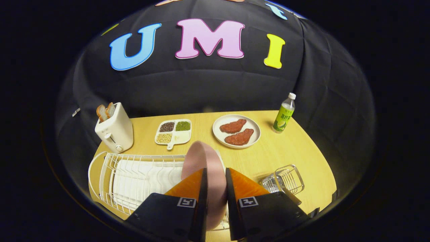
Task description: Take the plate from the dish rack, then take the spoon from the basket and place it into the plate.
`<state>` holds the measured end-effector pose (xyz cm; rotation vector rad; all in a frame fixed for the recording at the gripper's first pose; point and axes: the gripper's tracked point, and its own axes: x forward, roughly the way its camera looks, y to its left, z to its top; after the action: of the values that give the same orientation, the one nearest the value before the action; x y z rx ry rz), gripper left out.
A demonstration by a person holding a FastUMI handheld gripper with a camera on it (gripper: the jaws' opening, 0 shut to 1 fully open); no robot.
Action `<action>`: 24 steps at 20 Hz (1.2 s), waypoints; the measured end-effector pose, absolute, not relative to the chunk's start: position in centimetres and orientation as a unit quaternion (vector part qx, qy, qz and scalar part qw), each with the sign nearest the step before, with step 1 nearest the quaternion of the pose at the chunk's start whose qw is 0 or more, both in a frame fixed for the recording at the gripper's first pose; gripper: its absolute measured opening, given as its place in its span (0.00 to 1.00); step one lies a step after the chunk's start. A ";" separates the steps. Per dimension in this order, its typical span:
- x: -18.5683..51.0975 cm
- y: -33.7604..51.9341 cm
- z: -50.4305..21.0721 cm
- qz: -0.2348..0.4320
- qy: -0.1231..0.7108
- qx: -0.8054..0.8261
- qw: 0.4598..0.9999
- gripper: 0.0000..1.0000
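Wooden table [285,158], bearing everything below; places given relative to the dish rack.

White wire dish rack [134,178] at the near left of the table, with a white ribbed liner.

Pink plate [205,161] upright on edge at the rack's right end, rim running between the two fingers. Gripper [215,178] closed narrowly onto the plate, a finger against each face; whether the plate rests in the rack's slots or is lifted clear cannot be told.

White toaster [114,131] beyond the rack's left end, two bread slices [104,112] standing in the slots.

Round white plate [236,131] beyond the rack's right end, carrying two reddish-brown meat pieces [237,132].

White divided tray [173,131] directly beyond the rack, between toaster and round plate; four compartments, with dark, green and pale grains in three of them.

Small wire basket [285,181] just right of the rack, lying near the right finger; contents too unclear to tell, spoon not made out.

Green drink bottle [284,114], white cap, upright, far right beyond the rack, past the round plate.
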<state>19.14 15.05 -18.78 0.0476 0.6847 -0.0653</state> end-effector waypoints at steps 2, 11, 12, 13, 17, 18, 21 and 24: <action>19.2 15.0 -18.7 -0.038 0.340 0.019 0.940 0.29; 18.9 17.6 -16.2 -0.045 0.278 -0.090 0.955 0.26; 19.1 17.6 -15.6 -0.047 0.269 -0.096 0.957 0.26; 19.3 17.7 -14.9 -0.047 0.259 -0.103 0.959 0.26; 19.3 17.7 -14.6 -0.039 0.249 -0.130 0.959 0.26; 19.3 17.1 -14.5 -0.043 0.252 -0.126 0.958 0.26; 19.6 15.1 -13.9 -0.059 0.246 -0.126 0.959 0.26; 19.0 14.6 -13.8 -0.053 0.246 -0.128 0.959 0.23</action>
<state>18.96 14.59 -13.76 -0.2598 0.4992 -0.1080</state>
